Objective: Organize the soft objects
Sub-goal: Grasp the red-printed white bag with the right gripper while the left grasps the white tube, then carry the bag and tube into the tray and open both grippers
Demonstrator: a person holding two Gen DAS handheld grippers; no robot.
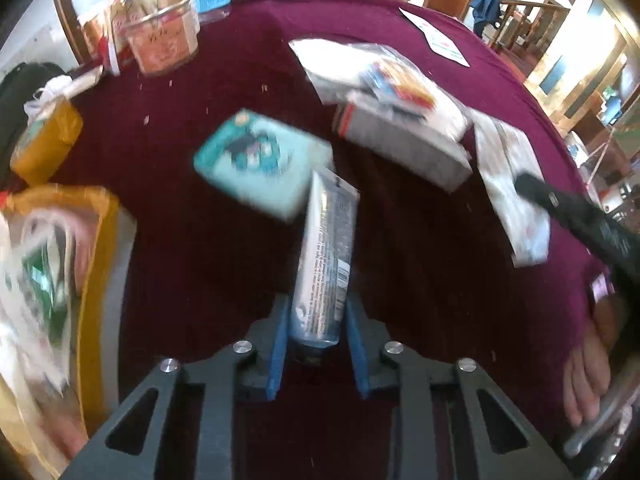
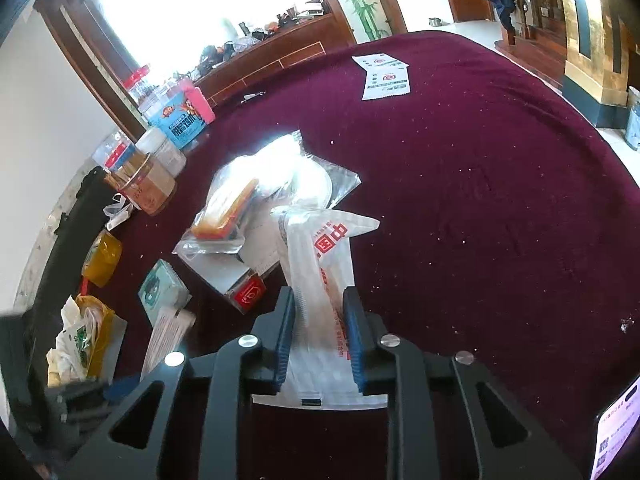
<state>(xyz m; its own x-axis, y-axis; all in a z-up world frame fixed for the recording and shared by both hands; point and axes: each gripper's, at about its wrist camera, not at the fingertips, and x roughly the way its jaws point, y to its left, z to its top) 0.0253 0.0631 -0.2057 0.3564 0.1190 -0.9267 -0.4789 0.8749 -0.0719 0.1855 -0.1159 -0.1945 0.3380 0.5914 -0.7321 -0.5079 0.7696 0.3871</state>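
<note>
On the maroon tablecloth I have a soft item in each gripper. Between the blue pads of my left gripper sits a tube, pinched near its cap end, the crimped end pointing away toward the teal tissue pack; the jaws stand nearly closed and press on its sides. My right gripper has narrowed onto a white plastic packet with red print, the pads touching both long edges while its far end flops toward the clear bag of goods.

To do this well, I judge that I should lift both slowly and straight up, since the packet is limp and could slide out or drag the bag beside it. The tube is held low, so its free end may swing; I keep the wrist steady. The yellow container of bags at my left looks the likely place for soft things, though I cannot be sure.
</note>
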